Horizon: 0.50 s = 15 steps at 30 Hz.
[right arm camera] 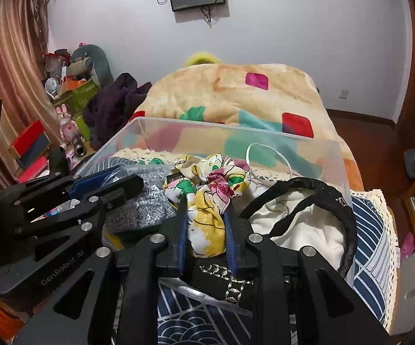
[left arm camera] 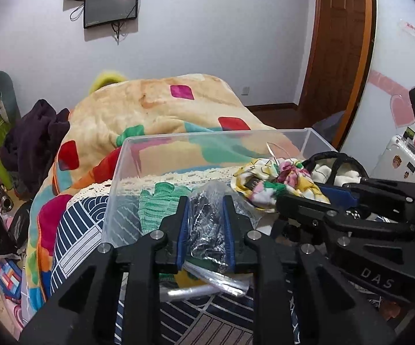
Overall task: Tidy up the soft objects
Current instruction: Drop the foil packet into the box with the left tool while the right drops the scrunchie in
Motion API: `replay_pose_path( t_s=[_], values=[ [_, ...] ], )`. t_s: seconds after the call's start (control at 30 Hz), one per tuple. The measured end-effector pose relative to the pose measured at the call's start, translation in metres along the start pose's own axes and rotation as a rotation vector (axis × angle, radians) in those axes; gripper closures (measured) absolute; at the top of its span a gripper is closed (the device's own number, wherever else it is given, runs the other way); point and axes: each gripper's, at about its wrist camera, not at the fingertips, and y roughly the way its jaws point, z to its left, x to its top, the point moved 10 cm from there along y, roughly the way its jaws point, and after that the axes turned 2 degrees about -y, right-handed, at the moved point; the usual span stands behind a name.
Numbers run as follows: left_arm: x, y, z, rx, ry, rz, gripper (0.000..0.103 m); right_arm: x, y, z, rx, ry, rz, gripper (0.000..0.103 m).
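Observation:
A clear plastic bin (left arm camera: 196, 139) stands on the bed; it also shows in the right wrist view (right arm camera: 207, 128). My left gripper (left arm camera: 206, 201) is shut on a clear bag of grey knit fabric (left arm camera: 207, 224), held over the bin's near edge. My right gripper (right arm camera: 204, 201) is shut on a yellow floral scrunchie (right arm camera: 207, 201), held above the bin; the scrunchie shows in the left wrist view (left arm camera: 270, 184) too. In the bin lie a green knit piece (left arm camera: 155, 204), a white cloth (right arm camera: 296, 224), a black headband (right arm camera: 342, 218) and a thin white hoop (right arm camera: 267, 155).
A large peach blanket with coloured patches (left arm camera: 155, 106) is heaped behind the bin. A dark purple garment (left arm camera: 32, 141) lies at its left. Toys and boxes (right arm camera: 72, 86) crowd the left floor. A wooden door (left arm camera: 336, 40) is at the right.

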Motion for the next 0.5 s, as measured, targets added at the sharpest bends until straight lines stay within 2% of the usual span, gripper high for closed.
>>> replay_pose_path(
  t_s=[0.13,0.37,0.5],
  values=[
    [-0.003,-0.005,-0.002,-0.004,0.011,0.006,0.068,0.001,-0.005,0.001,-0.009,-0.019,-0.004,0.068],
    [-0.005,-0.027,-0.006,-0.029,0.019,-0.008,0.052,0.005,-0.021,-0.001,-0.046,-0.047,-0.048,0.056],
    [-0.003,-0.048,-0.010,-0.025,0.038,-0.048,0.041,0.008,-0.039,-0.003,-0.058,-0.051,-0.090,0.051]
  ],
)
